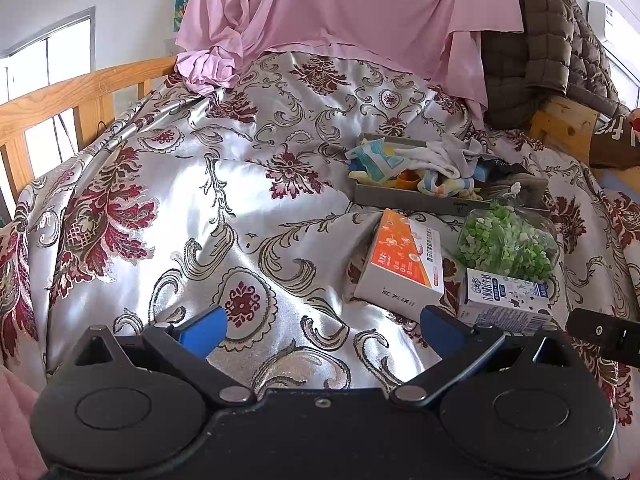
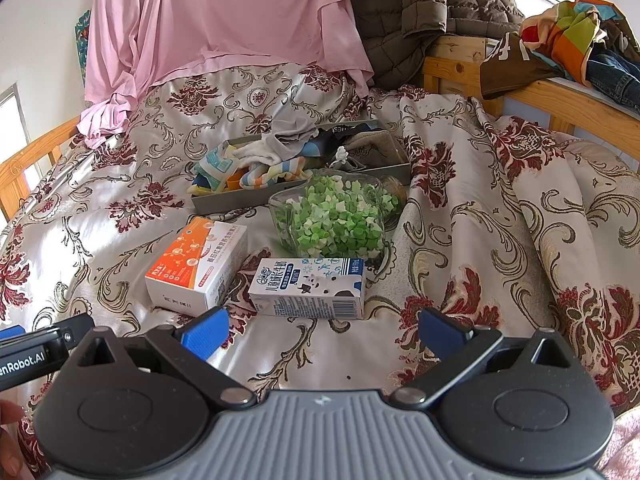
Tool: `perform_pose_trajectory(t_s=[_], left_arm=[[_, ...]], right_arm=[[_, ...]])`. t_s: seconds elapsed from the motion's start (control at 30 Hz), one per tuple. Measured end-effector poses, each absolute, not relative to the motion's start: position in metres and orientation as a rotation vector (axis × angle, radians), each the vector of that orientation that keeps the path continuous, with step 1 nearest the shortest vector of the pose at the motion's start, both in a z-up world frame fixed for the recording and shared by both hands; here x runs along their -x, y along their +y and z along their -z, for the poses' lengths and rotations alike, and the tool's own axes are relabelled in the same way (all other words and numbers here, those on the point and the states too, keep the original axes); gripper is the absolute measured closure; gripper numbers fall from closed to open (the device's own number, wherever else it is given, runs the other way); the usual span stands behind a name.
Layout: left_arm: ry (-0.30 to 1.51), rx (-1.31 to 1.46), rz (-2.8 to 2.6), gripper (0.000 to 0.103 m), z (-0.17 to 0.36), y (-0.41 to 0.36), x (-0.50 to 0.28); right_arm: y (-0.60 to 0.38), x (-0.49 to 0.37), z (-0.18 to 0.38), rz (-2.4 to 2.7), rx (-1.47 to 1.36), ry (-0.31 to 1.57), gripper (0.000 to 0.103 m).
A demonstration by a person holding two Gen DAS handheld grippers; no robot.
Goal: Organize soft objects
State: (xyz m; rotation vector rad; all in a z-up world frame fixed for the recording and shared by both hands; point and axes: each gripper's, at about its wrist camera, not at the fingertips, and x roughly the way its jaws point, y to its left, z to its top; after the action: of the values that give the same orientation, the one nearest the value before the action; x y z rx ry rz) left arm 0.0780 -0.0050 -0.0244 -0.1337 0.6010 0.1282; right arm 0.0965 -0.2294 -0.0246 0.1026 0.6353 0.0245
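- Floral satin bedspread (image 2: 480,208) carries a grey tray (image 2: 224,202) already heaped with socks and cloths (image 2: 272,160)
- Both the left gripper (image 1: 322,330) and right gripper (image 2: 322,330) hover with jaws wide, holding nothing
- Hard items sit nearest: orange box (image 2: 196,264), milk carton (image 2: 308,288), jar of green paper stars (image 2: 336,216)
- Reach over these; pinch only loose fabric, low and gently
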Motion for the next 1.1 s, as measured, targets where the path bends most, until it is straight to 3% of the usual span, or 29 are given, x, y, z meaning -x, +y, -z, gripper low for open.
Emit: perform_pose_trajectory(t_s=[1.1], left_arm=[[0.616,0.102,-0.144,0.001,0.0259,-0.0042,-0.075]], right_arm=[[-0.2294,-0.097,0.0242,-0.025,-0.103,0.637,0.0]])
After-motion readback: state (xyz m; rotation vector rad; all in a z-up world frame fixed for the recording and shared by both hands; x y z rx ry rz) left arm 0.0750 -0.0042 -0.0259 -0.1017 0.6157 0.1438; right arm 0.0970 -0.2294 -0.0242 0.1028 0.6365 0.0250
